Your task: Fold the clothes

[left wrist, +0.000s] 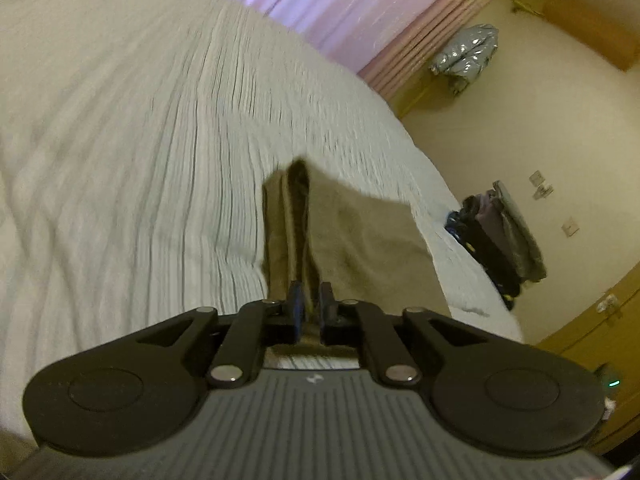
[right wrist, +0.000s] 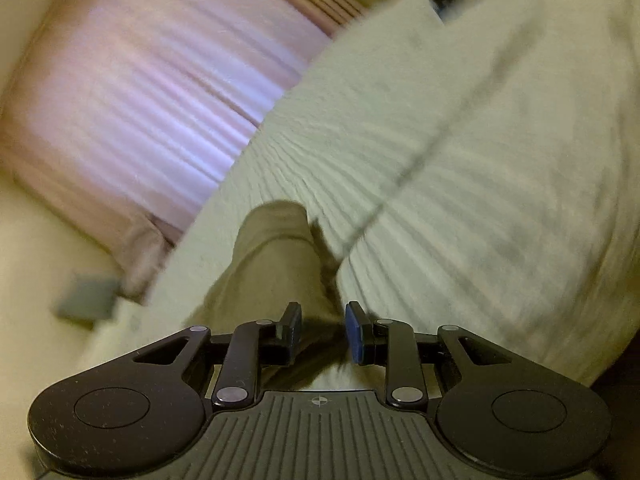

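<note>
The left gripper [left wrist: 310, 304] fingers pinch a soft tan garment [left wrist: 360, 240] that drapes ahead over the ribbed white bed [left wrist: 140, 140]. The right gripper [right wrist: 323, 328] fingers are spread with blurred tan fabric between; contact is unclear.

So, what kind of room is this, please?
Most likely a bedroom. A wide bed with a ribbed white cover fills the view, pink curtains hang behind it, and a pile of clothes sits at the bed's far edge.

The left gripper [left wrist: 310, 298] has its jaws nearly closed; the right gripper [right wrist: 323, 322] stands parted.
</note>
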The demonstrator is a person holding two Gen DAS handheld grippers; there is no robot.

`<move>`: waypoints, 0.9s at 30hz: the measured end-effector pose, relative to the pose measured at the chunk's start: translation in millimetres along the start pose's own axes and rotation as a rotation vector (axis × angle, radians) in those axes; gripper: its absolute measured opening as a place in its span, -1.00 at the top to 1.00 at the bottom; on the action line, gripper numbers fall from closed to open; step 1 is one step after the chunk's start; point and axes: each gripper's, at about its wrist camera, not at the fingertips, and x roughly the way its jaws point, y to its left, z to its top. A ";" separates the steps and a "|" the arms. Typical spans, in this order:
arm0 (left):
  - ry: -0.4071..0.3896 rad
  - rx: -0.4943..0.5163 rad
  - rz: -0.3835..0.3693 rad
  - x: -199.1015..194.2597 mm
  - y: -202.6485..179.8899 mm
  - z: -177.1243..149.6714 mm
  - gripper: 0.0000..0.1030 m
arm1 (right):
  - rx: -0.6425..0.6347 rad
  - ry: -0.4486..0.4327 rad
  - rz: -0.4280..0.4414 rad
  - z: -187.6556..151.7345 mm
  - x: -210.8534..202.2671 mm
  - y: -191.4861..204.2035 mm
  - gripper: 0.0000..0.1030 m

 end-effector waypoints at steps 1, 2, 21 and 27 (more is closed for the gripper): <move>-0.016 0.022 -0.003 -3.1 -5.2 3.3 0.93 | -0.059 -0.020 -0.014 0.3 -2.4 8.2 0.45; -0.027 0.043 -0.011 -4.2 -10.7 6.2 0.93 | -0.118 -0.037 -0.019 -0.1 -3.5 16.9 0.45; 0.052 0.181 0.244 8.6 -37.3 -16.5 0.75 | -0.554 0.004 -0.126 -47.2 18.9 74.5 0.45; 0.103 0.178 0.348 -4.2 -46.8 -33.5 0.55 | -0.506 0.045 -0.170 -64.1 -4.2 72.9 0.45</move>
